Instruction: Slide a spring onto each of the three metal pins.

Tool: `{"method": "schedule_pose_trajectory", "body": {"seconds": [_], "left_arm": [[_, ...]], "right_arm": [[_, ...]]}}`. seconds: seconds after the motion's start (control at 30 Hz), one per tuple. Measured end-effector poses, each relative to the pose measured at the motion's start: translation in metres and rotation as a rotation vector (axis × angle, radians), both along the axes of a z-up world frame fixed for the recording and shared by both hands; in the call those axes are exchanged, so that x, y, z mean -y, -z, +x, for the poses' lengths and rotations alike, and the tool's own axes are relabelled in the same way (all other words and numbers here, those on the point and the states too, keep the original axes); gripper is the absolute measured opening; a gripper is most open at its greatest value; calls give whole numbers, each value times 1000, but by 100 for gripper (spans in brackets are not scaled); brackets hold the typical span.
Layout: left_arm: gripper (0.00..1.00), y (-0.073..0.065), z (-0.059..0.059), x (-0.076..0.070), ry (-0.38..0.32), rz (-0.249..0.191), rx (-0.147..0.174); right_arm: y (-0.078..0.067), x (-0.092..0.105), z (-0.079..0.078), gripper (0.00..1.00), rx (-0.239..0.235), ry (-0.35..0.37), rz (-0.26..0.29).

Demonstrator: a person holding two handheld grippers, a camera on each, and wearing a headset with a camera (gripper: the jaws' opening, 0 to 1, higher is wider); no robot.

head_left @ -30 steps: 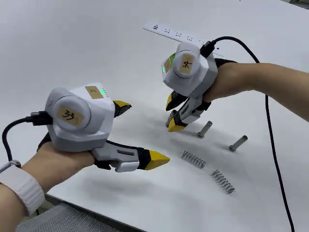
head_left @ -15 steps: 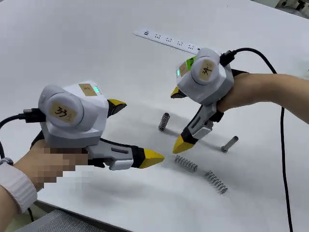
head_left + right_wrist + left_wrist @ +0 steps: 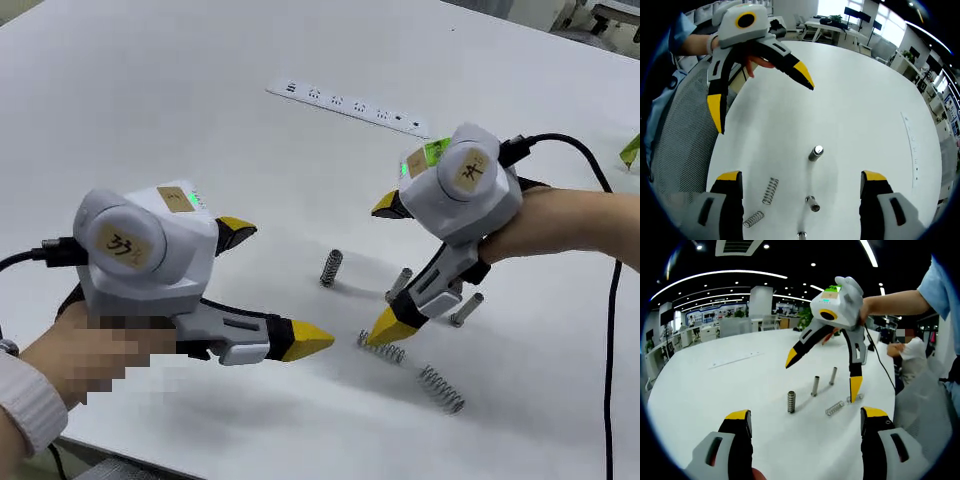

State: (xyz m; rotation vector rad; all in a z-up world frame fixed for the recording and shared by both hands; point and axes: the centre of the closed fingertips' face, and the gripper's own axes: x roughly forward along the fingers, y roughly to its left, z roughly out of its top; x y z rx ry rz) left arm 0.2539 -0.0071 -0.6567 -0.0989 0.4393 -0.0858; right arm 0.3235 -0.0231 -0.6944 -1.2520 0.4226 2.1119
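Head view, judged stage two of three: one sprung pin (image 3: 330,267) stands on the bench (image 3: 150,120), left tool (image 3: 275,285) and right tool (image 3: 387,268) both spread empty, the right poised over a loose spring (image 3: 383,348), which it should probably pinch next and thread onto a bare pin (image 3: 400,283)

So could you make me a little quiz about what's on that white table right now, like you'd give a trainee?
1. True or false: all three standing grey metal pins already wear a spring.
2. How many loose coiled wire springs lie flat on the white table? A one, B two, C four.
3. Fill in: the yellow-tipped fingers of the left gripper and the right gripper are both spread ___.
Key: 1 false, since only one pin wears a spring and two stand bare. 2 B. 3 open.
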Motion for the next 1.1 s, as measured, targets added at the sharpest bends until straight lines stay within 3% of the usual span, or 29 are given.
{"method": "schedule_pose_trajectory", "body": {"seconds": [0.27, 0.73, 1.0, 1.1], "left_arm": [[92, -3, 4, 3, 24, 1, -5], [93, -2, 8, 6, 71, 21, -23], [95, 2, 3, 7, 79, 22, -38], [98, 5, 0, 8, 83, 18, -57]], "right_arm": [[-5, 24, 8, 99, -29, 65, 24], [-15, 64, 31, 99, -80, 241, 85], [-14, 89, 38, 99, -100, 325, 109], [-13, 95, 40, 99, -104, 358, 119]]}}
